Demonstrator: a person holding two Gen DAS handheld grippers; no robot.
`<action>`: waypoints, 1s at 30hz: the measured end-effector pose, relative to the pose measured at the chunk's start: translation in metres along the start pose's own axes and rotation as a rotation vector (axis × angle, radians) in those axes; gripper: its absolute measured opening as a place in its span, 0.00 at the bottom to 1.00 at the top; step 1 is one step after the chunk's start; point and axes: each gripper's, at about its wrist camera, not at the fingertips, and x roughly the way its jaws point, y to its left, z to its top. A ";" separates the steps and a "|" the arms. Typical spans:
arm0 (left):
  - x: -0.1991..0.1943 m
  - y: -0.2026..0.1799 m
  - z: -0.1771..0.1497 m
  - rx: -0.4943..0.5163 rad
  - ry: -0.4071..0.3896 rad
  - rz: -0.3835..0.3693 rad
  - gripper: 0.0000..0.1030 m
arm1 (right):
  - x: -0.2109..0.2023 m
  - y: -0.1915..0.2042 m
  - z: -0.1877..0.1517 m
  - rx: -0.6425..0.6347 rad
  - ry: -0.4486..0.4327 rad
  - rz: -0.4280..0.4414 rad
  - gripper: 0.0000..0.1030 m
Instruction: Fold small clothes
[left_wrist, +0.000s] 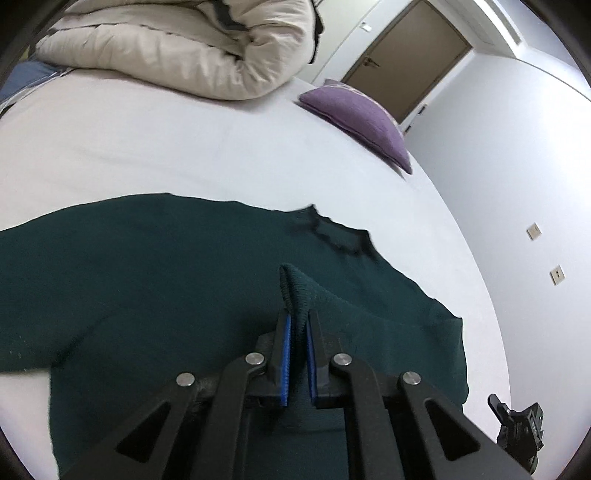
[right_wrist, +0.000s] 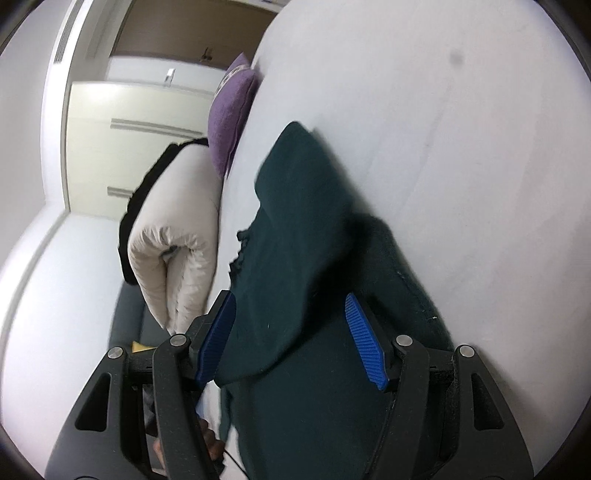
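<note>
The dark green knitted sweater lay spread on the white-sheeted bed, directly ahead of and beneath both claws. The left claw was pinched shut on a ribbed fold of the knit, apparently a cuff or hem, which stood up just beyond its blue pads. The right claw stood about half open, with a raised flap of the same sweater lying between its fingers; the left pad touched the cloth, while the right pad appeared to stand clear, so it had hold of nothing that could be confirmed.

The main risk, by my judgement, was uneven tension: only one claw gripped, so pulling the fold across could drag the whole garment over the smooth sheet and skew it. The small pinch might also slip free of the thick rib. If the right claw closed where it stood, it could bunch several layers and crease the fold.
</note>
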 end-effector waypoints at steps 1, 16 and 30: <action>0.003 0.003 0.002 -0.001 0.001 0.008 0.08 | -0.001 -0.001 0.001 0.012 -0.004 0.005 0.59; 0.041 0.031 -0.011 -0.015 0.023 0.038 0.08 | -0.010 0.012 0.025 -0.091 -0.036 -0.124 0.59; 0.038 0.034 -0.015 -0.005 0.015 0.034 0.08 | 0.099 0.059 0.116 -0.421 0.048 -0.428 0.23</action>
